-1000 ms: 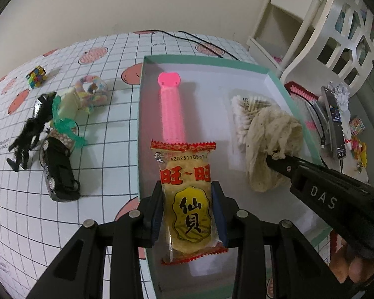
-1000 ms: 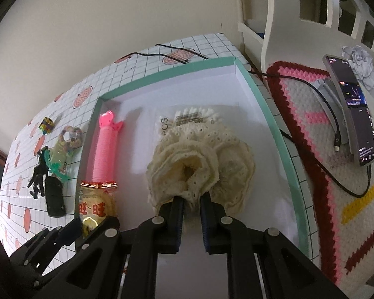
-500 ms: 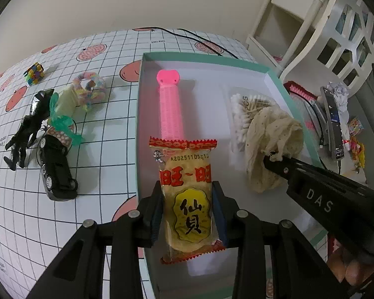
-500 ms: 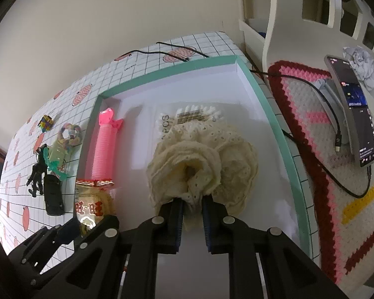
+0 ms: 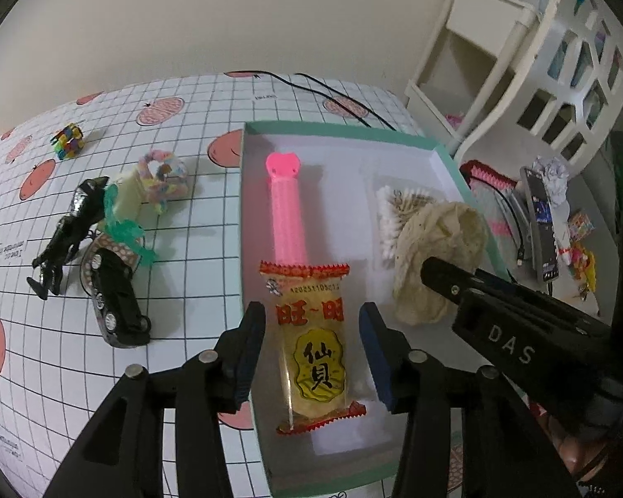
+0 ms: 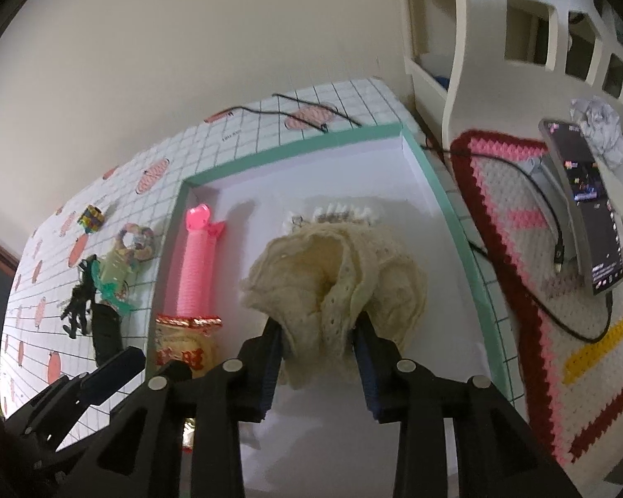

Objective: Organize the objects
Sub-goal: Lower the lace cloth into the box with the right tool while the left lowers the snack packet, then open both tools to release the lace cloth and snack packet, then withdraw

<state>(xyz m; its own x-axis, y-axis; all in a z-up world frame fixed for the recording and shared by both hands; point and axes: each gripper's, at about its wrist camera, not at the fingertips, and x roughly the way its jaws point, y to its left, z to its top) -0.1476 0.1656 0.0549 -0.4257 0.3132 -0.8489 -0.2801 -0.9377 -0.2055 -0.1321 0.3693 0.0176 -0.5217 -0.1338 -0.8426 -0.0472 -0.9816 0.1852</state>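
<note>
A shallow white box with a teal rim (image 5: 336,128) lies on the grid-pattern table. Inside it lies a yellow and red snack packet (image 5: 311,332), between the fingers of my left gripper (image 5: 312,319). Those jaws are opening, and a gap shows on each side of the packet. Further right in the box sits a cream lace cloth (image 6: 336,274). My right gripper (image 6: 318,325) straddles its near edge; its jaws are opening too, with the cloth bulging loosely between them. A pink heart-topped stick (image 5: 284,207) and a bag of cotton swabs (image 5: 394,216) also lie in the box.
Left of the box lie a black toy car (image 5: 118,303), a black figure (image 5: 68,232), a pastel scrunchie (image 5: 162,174) and a colourful cube (image 5: 67,141). To the right are a crochet mat (image 6: 519,249), a phone (image 6: 581,207) on a cable and a white shelf (image 6: 519,20).
Both pairs of jaws have spread apart. The left pads have come off the snack packet. The right fingers have loosened on the lace cloth, which has puffed out. Neither hand has shifted.
</note>
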